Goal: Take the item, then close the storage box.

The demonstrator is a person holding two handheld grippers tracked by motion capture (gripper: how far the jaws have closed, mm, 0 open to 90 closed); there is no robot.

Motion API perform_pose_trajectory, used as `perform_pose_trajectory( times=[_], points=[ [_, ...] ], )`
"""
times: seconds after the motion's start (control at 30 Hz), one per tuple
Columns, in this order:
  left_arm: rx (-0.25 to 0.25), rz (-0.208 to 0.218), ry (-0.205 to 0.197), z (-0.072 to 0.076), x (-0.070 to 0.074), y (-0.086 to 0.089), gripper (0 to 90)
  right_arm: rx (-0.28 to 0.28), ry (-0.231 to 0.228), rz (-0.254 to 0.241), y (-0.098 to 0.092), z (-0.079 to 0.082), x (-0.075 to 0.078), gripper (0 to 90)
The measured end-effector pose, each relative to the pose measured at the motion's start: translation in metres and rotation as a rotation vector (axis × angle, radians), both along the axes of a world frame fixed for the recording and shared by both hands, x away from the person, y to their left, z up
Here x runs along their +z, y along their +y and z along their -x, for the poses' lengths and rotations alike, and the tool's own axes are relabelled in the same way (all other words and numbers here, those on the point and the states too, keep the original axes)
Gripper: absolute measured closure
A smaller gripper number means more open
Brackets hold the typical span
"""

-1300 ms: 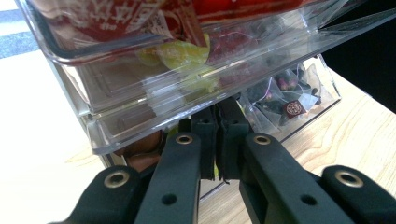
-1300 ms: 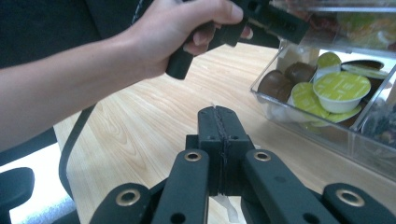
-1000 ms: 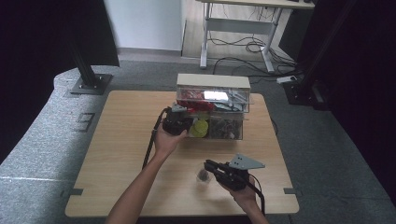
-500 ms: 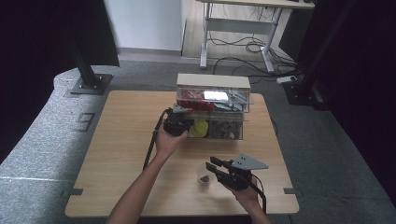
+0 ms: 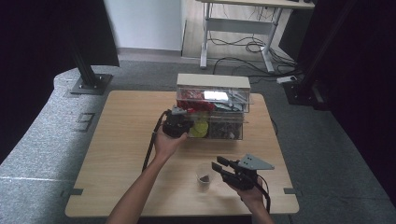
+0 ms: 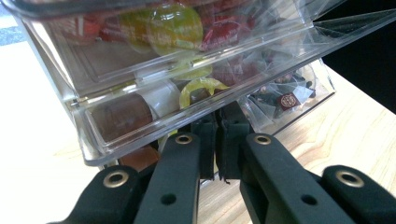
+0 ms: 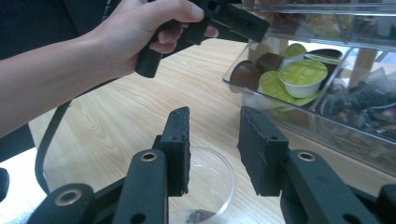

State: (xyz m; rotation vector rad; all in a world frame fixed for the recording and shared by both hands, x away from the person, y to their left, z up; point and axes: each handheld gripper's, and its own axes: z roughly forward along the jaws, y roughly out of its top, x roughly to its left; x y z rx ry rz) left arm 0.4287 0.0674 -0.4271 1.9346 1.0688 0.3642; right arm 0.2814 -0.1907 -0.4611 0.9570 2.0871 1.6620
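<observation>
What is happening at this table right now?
A person works two handheld grippers at a wooden table. The left gripper is shut at the front edge of a drawer of the clear plastic organiser full of coffee capsules. The right gripper, whose jaws have just been opening, hangs over a small clear cup with something dark at its bottom, holding nothing.

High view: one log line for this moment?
left gripper: shut at clear organizer | right gripper: open, jaws just opening, nothing between | glass cup: on table
</observation>
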Motion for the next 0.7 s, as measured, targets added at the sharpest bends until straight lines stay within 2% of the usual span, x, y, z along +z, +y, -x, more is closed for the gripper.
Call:
perform_pose_trajectory(
  times=[0.7],
  points=[
    [-0.006,-0.004,0.016,0.011,-0.010,0.002,86.7,-0.033,0.025,-0.007,-0.012,0.001,-0.005,62.7]
  ],
)
